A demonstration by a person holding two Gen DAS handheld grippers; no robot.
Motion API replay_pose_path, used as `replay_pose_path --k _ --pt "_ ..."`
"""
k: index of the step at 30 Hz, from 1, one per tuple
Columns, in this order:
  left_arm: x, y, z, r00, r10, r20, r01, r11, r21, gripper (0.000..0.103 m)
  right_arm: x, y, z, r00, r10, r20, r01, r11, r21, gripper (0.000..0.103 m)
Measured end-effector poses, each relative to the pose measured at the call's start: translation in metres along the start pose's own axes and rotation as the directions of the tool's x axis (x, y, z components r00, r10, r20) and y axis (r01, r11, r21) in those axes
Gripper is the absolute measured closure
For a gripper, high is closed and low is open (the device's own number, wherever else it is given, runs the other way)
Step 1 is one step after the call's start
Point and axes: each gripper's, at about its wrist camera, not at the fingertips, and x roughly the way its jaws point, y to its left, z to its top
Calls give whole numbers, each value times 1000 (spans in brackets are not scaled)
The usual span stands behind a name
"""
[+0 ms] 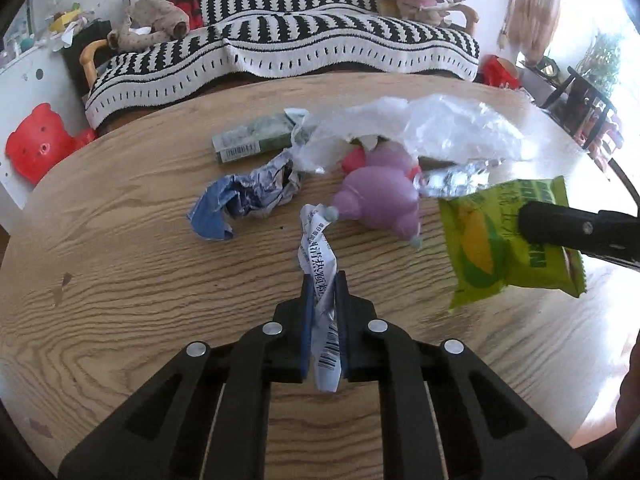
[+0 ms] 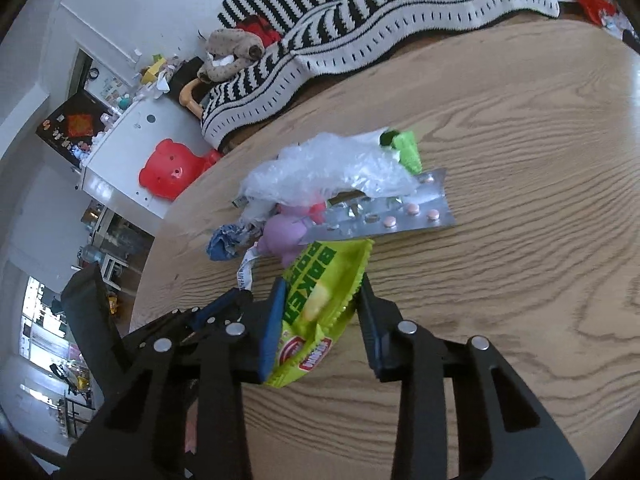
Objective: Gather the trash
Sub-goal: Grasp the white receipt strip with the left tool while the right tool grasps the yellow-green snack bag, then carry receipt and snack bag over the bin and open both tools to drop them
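Note:
My left gripper (image 1: 324, 280) is shut on a twisted white printed wrapper (image 1: 316, 256), which stands up from between its blue pads over the wooden table (image 1: 120, 280). The right gripper (image 2: 322, 284) is shut on a green snack bag (image 2: 316, 320), its pads squeezing the bag's sides. In the left wrist view that bag (image 1: 480, 248) hangs tilted at the right, with one black finger across it. Behind lie a purple toy (image 1: 376, 196), a crumpled blue paper (image 1: 236, 204), a clear plastic bag (image 1: 420, 128), a foil pill blister (image 2: 392, 216) and a green box (image 1: 252, 142).
A sofa under a black-and-white striped blanket (image 1: 300, 40) runs along the table's far edge. A red bear-shaped stool (image 1: 36, 144) stands on the floor at the left. Bare wood lies in front of and to the right of the trash pile.

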Motion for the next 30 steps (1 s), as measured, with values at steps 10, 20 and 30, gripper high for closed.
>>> replay_pose_path --k 10,20,30 --pt "-15 -24 5 1000 -14 22 14 1000 10 93 -42 -15 -4 998 -34 56 33 999 5 69" --pt "-40 -77 14 992 -98 75 93 994 60 93 -112 -49 -20 988 -75 138 69 997 47 69" --pt "-69 -158 16 963 -250 106 232 960 159 93 -196 -103 -44 961 -160 226 133 982 131 69"
